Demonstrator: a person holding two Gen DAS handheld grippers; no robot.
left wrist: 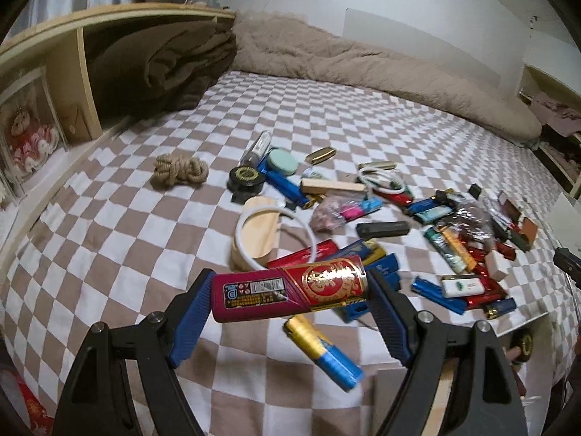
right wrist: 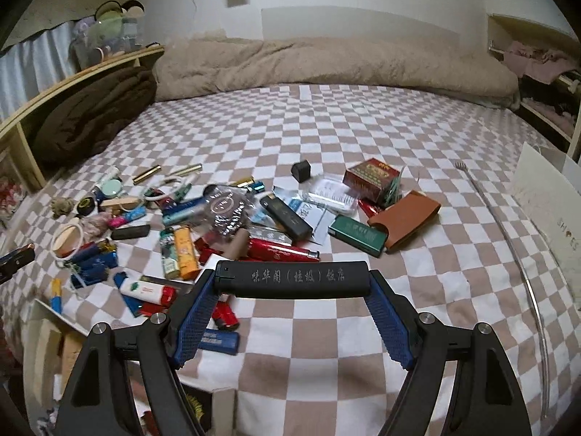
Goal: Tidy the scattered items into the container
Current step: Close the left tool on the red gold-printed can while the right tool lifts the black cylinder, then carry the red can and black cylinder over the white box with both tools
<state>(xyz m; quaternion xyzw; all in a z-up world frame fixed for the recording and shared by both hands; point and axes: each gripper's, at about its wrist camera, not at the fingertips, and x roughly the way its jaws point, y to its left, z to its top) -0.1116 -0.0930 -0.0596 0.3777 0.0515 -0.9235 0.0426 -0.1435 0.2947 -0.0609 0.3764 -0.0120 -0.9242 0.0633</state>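
Note:
My left gripper [left wrist: 290,292] is shut on a red and gold lighter [left wrist: 290,292], held crosswise above the checkered bed. A gold and blue lighter [left wrist: 323,350] is below it, blurred; I cannot tell whether it rests on the bed. My right gripper [right wrist: 292,283] is shut on a black lighter [right wrist: 292,278] with pale characters, also crosswise above the bed. Several lighters and small items lie scattered in a pile [left wrist: 450,239] that also shows in the right wrist view [right wrist: 225,225]. A white box edge [right wrist: 47,312] sits at the bed's near left corner.
A rope knot [left wrist: 179,172], a round beige case [left wrist: 256,230], a red packet [right wrist: 372,178], a brown pouch [right wrist: 408,218] and a thin metal rod [right wrist: 508,232] lie on the bed. A beige duvet [right wrist: 326,61] lies at the back, a wooden shelf [left wrist: 72,72] at the left.

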